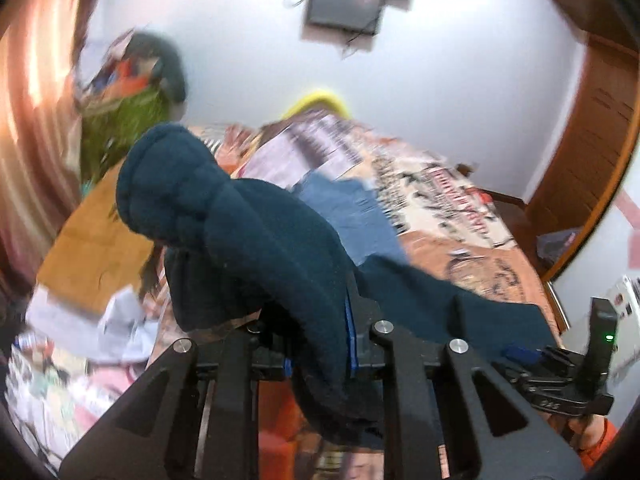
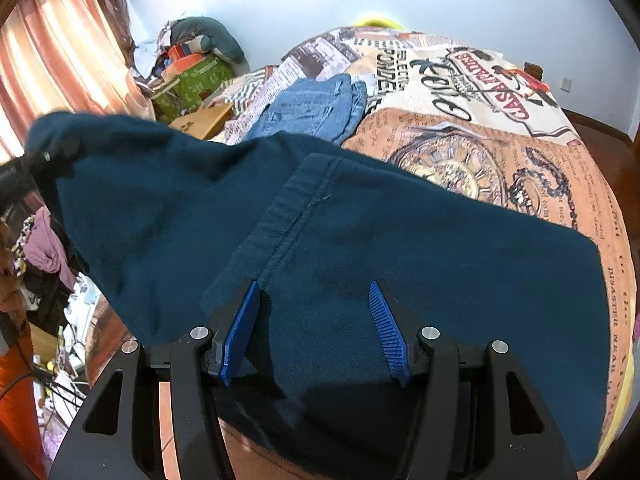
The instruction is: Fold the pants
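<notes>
- My left gripper [image 1: 320, 344] is clamped on a thick bunch of the dark teal pants [image 1: 240, 248]; the fabric is squeezed between my blue pads and bulges above them in a rolled lump.
- From that lump the cloth runs to the right and down onto the bed [image 1: 472, 256], where the rest of the garment lies.
- In the right wrist view that same pinched end of the pants [image 2: 360, 232] stands raised at the left, above the mattress, with my left gripper [image 2: 52, 156] a small dark shape in the fabric there.
- My right gripper [image 2: 314, 332] has its jaws standing apart, one blue pad on each side of a fold of the teal cloth.
- The left blue pad [image 2: 240, 332] touches the hemmed edge of the fabric; whether the other pad presses on it I cannot tell, so I cannot say that this side truly grips.
- A stitched band runs up the pants from my left pad toward the middle of the cloth.
- The teal garment covers the near part of the printed bedspread [image 2: 480, 152], which shows clock faces and lettering.
- A pair of blue jeans [image 2: 316, 108] lies further up the bed, just beyond the teal cloth.
- Pink curtains [image 2: 60, 60] hang at the left, with a green box [image 2: 200, 80] and piled things beside them.
- The left wrist view is blurred.
</notes>
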`<state>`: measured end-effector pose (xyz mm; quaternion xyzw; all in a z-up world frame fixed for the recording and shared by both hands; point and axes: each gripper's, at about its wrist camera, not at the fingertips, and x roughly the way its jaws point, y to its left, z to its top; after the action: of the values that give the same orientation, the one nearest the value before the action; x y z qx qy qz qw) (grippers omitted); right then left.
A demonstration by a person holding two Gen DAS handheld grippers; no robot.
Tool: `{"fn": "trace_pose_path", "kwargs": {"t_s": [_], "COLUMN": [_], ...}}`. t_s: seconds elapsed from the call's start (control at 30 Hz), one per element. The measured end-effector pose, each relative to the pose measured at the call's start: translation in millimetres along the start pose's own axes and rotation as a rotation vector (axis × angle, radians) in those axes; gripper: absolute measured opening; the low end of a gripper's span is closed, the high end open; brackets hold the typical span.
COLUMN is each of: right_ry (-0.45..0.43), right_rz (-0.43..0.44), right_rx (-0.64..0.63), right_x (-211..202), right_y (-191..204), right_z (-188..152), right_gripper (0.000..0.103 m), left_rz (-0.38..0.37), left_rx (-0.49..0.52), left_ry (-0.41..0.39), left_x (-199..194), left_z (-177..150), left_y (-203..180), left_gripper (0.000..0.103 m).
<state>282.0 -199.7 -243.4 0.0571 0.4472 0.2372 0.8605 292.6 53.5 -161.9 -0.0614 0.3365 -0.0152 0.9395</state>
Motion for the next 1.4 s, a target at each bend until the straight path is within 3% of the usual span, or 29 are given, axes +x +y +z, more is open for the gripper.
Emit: {"fn": "trace_pose_path", "kwargs": {"t_s": [0.33,0.6,0.7,1.03,1.2,1.4], "right_ry": [-0.111,-0.042,-0.004,-0.019,-0.051,-0.106], "right_rz": [-0.081,-0.127,-0.106,-0.075,-0.063,-0.119], "right_rx": [0.079,0.174,0.187,0.191,0.206,0.255], "right_x": [-54,-63,-49,-47,-65,-101], "right_y": [-57,-105,-110,-113,-115,-129], "right_z": [-6,-41,-52,-55,-60,-72], "right_gripper": [0.053,0.053,0.054,0.056,0.056,0.056], "left_rz": [-0.138,-0.197,-0.214,-0.308,-0.346,-0.379], "left_rx": [0.165,0.267,0.297,0.367,0.426,0.488], "left_ry": [-0.049,-0.04,-0.023,-0.003,0.045,0.16], "left_x": [-16,-4,4,12,23,52], "left_z": [16,10,7,-3,-18,-54], "left_y": [-100,-158,-179,-237,-268,-298], "left_gripper": [0.018,0.018,0.018,0.018,0.018,0.018]}}
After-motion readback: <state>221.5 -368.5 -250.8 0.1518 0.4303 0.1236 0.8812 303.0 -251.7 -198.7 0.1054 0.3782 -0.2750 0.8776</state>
